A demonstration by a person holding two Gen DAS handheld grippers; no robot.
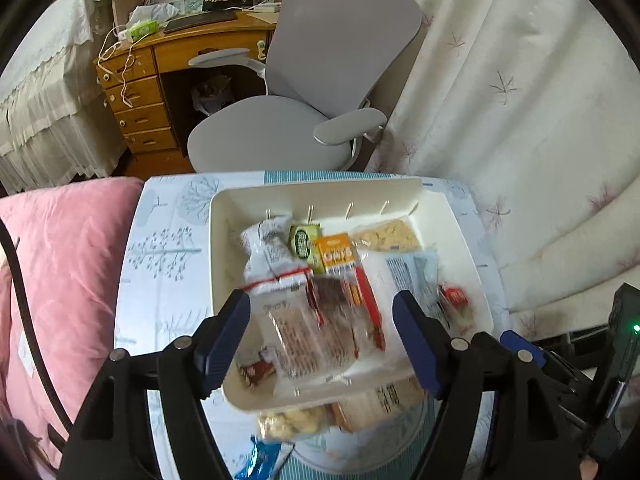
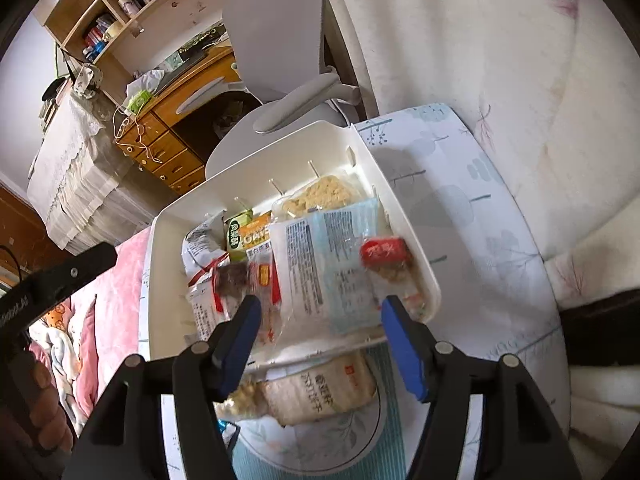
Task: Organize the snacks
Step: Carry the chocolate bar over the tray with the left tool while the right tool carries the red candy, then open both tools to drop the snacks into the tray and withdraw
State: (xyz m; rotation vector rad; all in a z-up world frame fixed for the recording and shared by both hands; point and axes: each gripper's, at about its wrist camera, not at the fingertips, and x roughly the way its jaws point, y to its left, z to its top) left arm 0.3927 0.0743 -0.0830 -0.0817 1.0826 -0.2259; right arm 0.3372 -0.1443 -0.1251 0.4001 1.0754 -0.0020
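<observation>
Left gripper (image 1: pixel 322 334) jaws apart, nothing clamped; hangs over the near half of the white bin (image 1: pixel 218 216), with a clear-wrapped cracker pack (image 1: pixel 298 336) lying loose in the bin below the gap. Right gripper (image 2: pixel 316 338) also apart, empty, over the bin's near rim; the pale blue packet (image 2: pixel 336 264) sits under it, not pinched.

Progress, judged from the layout: mostly done. In the bin: grey-white pouch (image 1: pixel 266 248), green box (image 1: pixel 304 242), orange oat pack (image 1: pixel 336 252), beige crumbly block (image 1: pixel 386 234), red-wrapped bar (image 1: pixel 368 304), small red-topped snack (image 2: pixel 384 254) against the right wall. Left outside: a beige wafer pack (image 2: pixel 320 390) and a lumpy puffed snack (image 1: pixel 290 420) just beside the near wall on the patterned tablecloth (image 1: pixel 168 248), plus a blue wrapper (image 1: pixel 258 462) at the table's near edge.

Edges and room: bin is crowded, packs overlapping; free space is only along the left wall. Near rim stands between both grippers and the leftover snacks. Tablecloth to the right of the bin is bare. Pink bedding (image 1: pixel 68 264) hugs the left table edge, curtain (image 1: pixel 520 80) near the right, grey chair (image 1: pixel 304 120) beyond the far edge.
</observation>
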